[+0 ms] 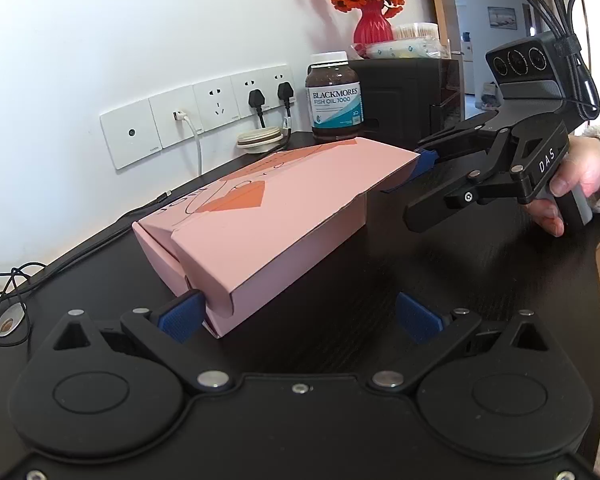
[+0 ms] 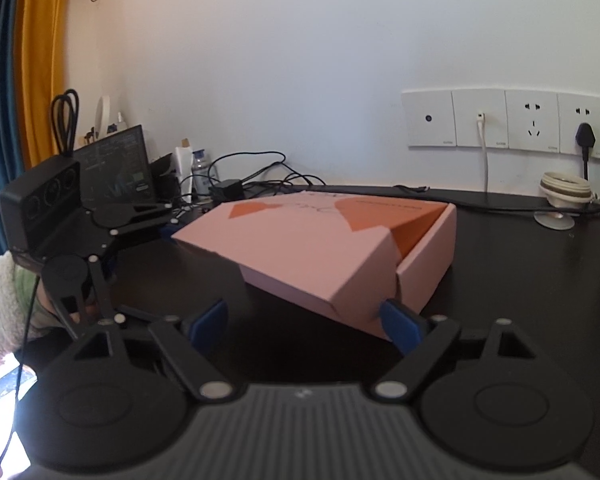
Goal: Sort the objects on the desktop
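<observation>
A pink cardboard box [image 1: 268, 216] with orange patterns lies on the dark desk [image 1: 440, 280], its hinged lid partly raised and tilted. It also shows in the right wrist view [image 2: 320, 256]. My left gripper [image 1: 300, 314] is open at the box's near end, its left blue pad [image 1: 184, 314] touching the lid's corner. My right gripper [image 2: 308, 322] is open at the box's other end, its right blue pad [image 2: 400, 324] against the box corner. In the left wrist view the right gripper [image 1: 416, 168] reaches in from the right to the lid's far corner.
A fish oil bottle [image 1: 334, 96], a black box [image 1: 412, 92] with a red flower vase [image 1: 374, 24], a small white dish [image 1: 260, 139] and wall sockets [image 1: 204, 116] stand at the back. Cables [image 2: 260, 176] and a laptop [image 2: 116, 168] sit at the desk's left.
</observation>
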The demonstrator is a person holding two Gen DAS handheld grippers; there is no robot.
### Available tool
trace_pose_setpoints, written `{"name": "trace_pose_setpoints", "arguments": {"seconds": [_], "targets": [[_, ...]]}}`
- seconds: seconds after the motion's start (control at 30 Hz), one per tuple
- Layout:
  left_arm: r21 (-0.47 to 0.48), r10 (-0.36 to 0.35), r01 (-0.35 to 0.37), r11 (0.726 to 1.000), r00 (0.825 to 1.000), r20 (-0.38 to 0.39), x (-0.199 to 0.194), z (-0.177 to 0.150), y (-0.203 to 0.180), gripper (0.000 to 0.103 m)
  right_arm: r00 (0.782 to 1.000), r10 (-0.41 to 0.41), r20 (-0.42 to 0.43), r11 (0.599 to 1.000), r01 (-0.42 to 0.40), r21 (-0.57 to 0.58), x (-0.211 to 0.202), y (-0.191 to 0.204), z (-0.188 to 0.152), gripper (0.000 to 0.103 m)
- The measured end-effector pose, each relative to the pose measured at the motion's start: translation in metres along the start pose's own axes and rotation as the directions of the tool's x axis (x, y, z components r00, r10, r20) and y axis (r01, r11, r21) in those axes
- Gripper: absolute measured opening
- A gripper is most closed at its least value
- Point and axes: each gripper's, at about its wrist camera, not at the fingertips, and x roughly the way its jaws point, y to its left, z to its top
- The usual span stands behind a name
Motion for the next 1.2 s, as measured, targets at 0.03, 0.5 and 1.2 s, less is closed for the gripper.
{"name": "trace_pose_setpoints", "arguments": {"seconds": [0.03, 0.5, 1.2], "targets": [[-0.005, 0.003, -0.003, 1.0, 1.0, 0.002, 0.001, 0.0, 0.0, 0.103, 1.0, -0.008, -0.001, 1.0, 0.008, 0.001, 0.001, 0.001, 0.001, 0.088], [0.011, 0.01, -0.01, 1.0, 0.999, -0.033, 0.011, 0.002, -0.007, 0.103, 0.998, -0.065, -0.021, 0.998, 0.065, 0.021, 0.004, 0.001, 0.009, 0.089], [-0.361, -0.046, 0.144, 0.921, 0.963, 0.266, -0.039, 0.014, 0.06, 0.103, 0.989, -0.098, 0.113, 0.988, 0.082, 0.135, -0.046, -0.022, 0.027, 0.102]]}}
